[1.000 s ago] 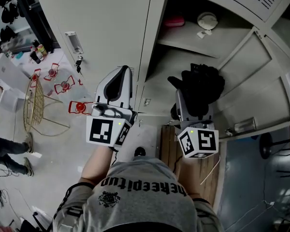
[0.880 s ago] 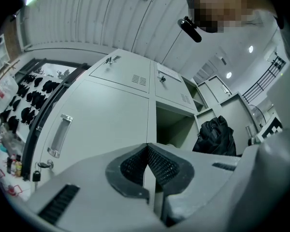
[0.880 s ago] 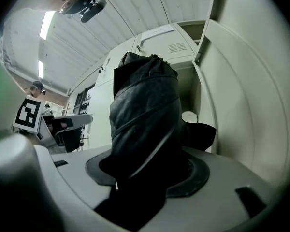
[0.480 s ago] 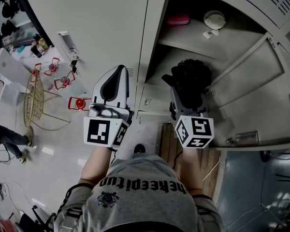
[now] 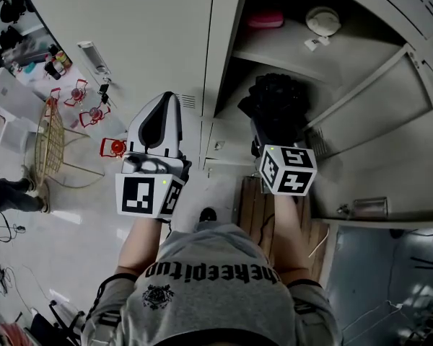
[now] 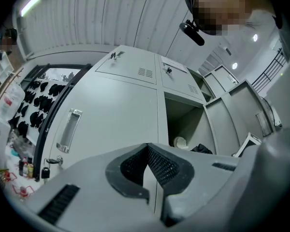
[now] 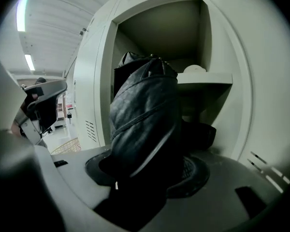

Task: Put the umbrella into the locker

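At the mouth of the open locker (image 5: 222,56), the right gripper (image 5: 276,132) is clamped on the folded black umbrella (image 5: 274,101). The bundle stands out from between the jaws, its far end pointing into the compartment under the shelf (image 5: 289,49). I'd call this the carry-in step: the umbrella is at the threshold, not yet set down. Next it needs pushing farther in, lowering to rest, then the jaws parting. Off to the left, the left gripper (image 5: 159,114) hangs before the closed door (image 5: 151,42), jaws together on nothing.

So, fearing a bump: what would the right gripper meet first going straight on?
Likely the open locker's back wall below the shelf, with the right gripper's umbrella touching first; depth is unclear.
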Tool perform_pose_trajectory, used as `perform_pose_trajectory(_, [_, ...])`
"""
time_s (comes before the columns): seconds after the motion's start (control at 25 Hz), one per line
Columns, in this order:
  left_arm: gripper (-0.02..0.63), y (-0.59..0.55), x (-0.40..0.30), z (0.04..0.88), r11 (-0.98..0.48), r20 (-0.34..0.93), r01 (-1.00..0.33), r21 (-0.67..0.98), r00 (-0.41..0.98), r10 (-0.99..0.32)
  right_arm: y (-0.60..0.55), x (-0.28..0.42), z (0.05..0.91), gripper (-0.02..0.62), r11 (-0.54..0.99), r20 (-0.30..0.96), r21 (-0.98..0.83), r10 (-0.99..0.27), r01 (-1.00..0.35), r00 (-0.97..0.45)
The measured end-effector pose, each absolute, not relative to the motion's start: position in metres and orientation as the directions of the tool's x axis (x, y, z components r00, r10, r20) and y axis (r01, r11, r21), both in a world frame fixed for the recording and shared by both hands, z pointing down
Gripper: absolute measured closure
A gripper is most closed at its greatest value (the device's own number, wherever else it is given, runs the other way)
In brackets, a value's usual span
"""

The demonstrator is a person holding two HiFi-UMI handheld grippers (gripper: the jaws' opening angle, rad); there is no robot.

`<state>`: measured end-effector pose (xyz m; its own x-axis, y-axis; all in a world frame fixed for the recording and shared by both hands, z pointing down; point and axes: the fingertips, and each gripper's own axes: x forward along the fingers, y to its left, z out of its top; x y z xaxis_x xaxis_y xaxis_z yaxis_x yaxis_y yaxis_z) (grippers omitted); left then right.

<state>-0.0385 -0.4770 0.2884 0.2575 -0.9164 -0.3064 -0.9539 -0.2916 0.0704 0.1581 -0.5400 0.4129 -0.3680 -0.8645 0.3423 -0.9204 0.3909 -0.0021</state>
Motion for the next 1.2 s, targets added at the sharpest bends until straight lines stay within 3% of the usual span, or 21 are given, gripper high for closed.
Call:
perform_pose_trajectory(0.52, [0.603, -0.472, -0.047, 0.296, -0.244, -0.296, -0.967, 0.07, 0.214, -0.931, -0.574, 0.166, 0.445, 0.35, 0.371, 0.502, 0.005, -0.804, -0.929, -0.319])
perform_pose_trajectory(1.2, [0.603, -0.478, -0.05, 0.298, -0.223, -0.291, -0.973, 0.067, 0.194, -0.937, -0.61, 0.162, 0.453, 0.344, 0.405, 0.594, -0.02, -0.731, -0.914, -0.337])
